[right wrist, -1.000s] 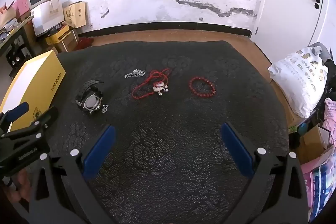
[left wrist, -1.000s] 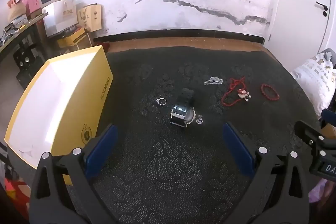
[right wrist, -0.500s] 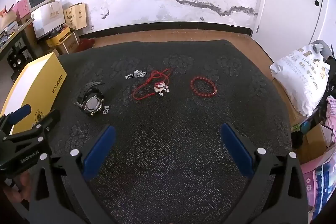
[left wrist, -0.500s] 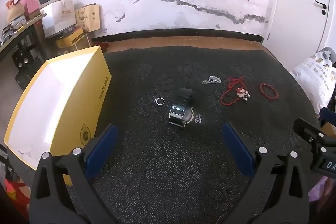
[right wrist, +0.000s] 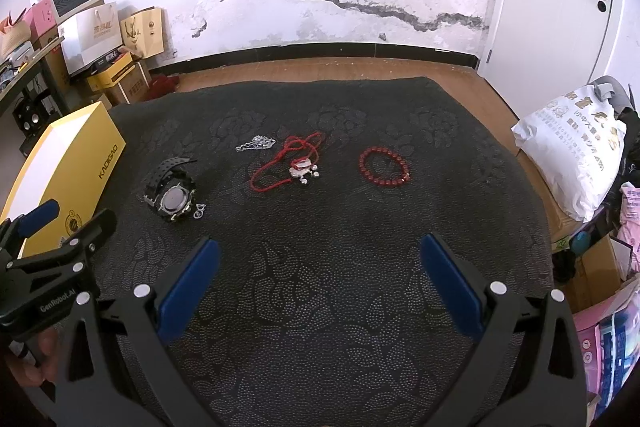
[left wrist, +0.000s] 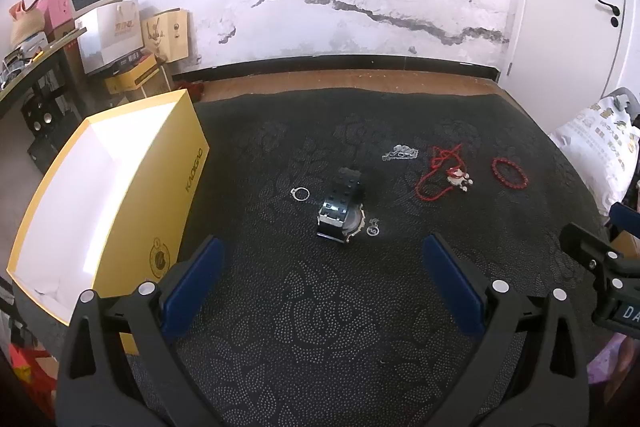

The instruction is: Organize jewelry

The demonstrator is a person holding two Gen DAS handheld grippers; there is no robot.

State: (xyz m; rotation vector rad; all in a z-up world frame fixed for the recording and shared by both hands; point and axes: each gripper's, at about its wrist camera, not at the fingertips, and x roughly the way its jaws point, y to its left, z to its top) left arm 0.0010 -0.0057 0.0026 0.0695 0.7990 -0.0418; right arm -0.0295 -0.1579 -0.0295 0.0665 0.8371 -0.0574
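Nothing's sorted yet: watch (left wrist: 340, 215), red necklace (right wrist: 288, 163) and bead bracelet (right wrist: 384, 167) lie loose on the surface (right wrist: 320, 287) (yellow box (left wrist: 100, 195) looks bare), left claw (left wrist: 320, 279) and right claw (right wrist: 316, 275) both wide, holding nothing.

Dark floral-patterned cloth (right wrist: 320, 307) covering the supporting surface; at its left edge, an open yellow box (left wrist: 100, 195) with white interior. Lying on the cloth, left to right: a small silver ring (left wrist: 300, 193); a black wristwatch (right wrist: 170, 193) with a small silver piece (right wrist: 199, 212) just beside it; a silver chain (right wrist: 256, 143); a red cord necklace (right wrist: 286, 163) with silver pendant (right wrist: 303, 173); a red bead bracelet (right wrist: 384, 167), set apart.
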